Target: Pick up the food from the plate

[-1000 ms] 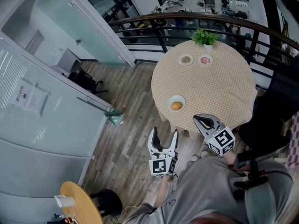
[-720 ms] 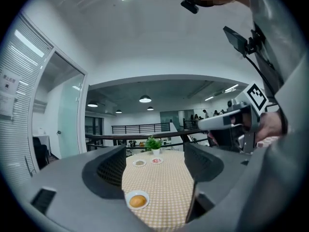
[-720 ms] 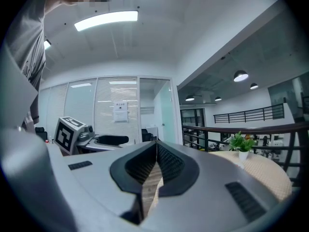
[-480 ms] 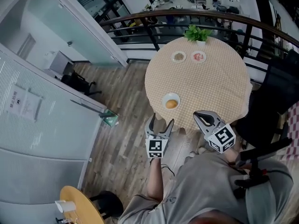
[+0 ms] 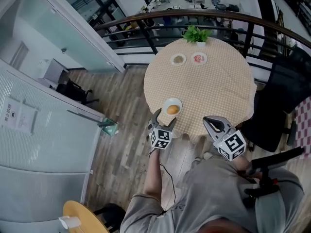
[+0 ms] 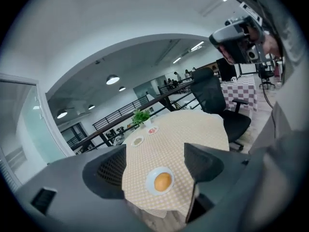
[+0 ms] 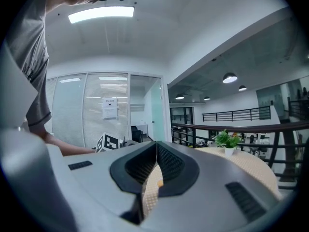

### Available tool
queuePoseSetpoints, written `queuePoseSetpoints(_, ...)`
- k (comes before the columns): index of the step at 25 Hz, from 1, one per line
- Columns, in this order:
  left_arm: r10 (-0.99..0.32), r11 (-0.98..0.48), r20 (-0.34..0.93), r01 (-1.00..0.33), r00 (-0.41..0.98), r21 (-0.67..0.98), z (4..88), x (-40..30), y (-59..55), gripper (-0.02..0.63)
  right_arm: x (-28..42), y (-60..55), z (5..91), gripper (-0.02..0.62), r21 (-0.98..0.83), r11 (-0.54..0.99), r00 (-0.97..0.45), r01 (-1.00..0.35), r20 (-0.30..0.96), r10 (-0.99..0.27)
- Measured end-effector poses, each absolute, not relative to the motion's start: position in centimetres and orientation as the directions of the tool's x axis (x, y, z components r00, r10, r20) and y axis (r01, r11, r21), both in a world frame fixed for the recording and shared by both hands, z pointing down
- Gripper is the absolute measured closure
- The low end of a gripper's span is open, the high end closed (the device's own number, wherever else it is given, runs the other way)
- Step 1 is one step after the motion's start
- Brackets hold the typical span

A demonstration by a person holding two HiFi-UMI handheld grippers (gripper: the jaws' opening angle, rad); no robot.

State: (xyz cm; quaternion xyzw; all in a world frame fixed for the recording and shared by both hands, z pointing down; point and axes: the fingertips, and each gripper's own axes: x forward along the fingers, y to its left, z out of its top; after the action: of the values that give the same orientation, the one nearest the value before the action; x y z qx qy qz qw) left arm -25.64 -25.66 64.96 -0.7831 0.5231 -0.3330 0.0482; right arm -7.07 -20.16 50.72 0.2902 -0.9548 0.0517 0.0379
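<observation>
The person wears a light grey short-sleeved T-shirt, seen at the lower centre of the head view. A thin black cable runs beside the left forearm. The left tongs are dark grey and the right tongs pale grey. Both have black ribbed pads and a white cube printed with black square markers. A black camera unit sits on the head, at the upper right of the left gripper view.

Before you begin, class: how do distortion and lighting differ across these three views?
Head view: soft, even light on the table. Left gripper view: strong fisheye, dark corners, plate sharp between open left tongs. Right gripper view: ceiling light glares; shut right tongs loom large.
</observation>
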Motion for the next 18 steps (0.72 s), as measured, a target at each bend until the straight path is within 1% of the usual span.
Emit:
queuePoseSetpoints(4, -0.792, -0.531, 0.557, -0.731, 0.249, -0.429, 68.1, -26.1, -27.6, 0.221, -5.9, -20.3, 50.9, 0.578, -0.076, 0.804, -0.806, -0.590, 0.115, -0.581)
queuePoseSetpoints(10, -0.685, -0.633, 0.673, -0.686, 0.280, -0.360, 72.6, -26.9, -29.4, 0.222, -4.7, -20.0, 50.9, 0.578, -0.081, 0.777, -0.780, -0.624, 0.121, -0.613)
queuePoseSetpoints(15, -0.580, -0.705, 0.780, -0.625, 0.236, -0.335, 77.2, -28.1, -30.5, 0.224, -3.6, -20.2, 50.8, 0.578, -0.084, 0.753, -0.756, -0.653, 0.129, -0.641)
queuePoseSetpoints(18, -0.524, -0.729, 0.823, -0.616, 0.220, -0.299, 80.0, -28.5, -30.8, 0.224, -2.7, -20.6, 51.0, 0.578, -0.087, 0.737, -0.741, -0.670, 0.132, -0.658)
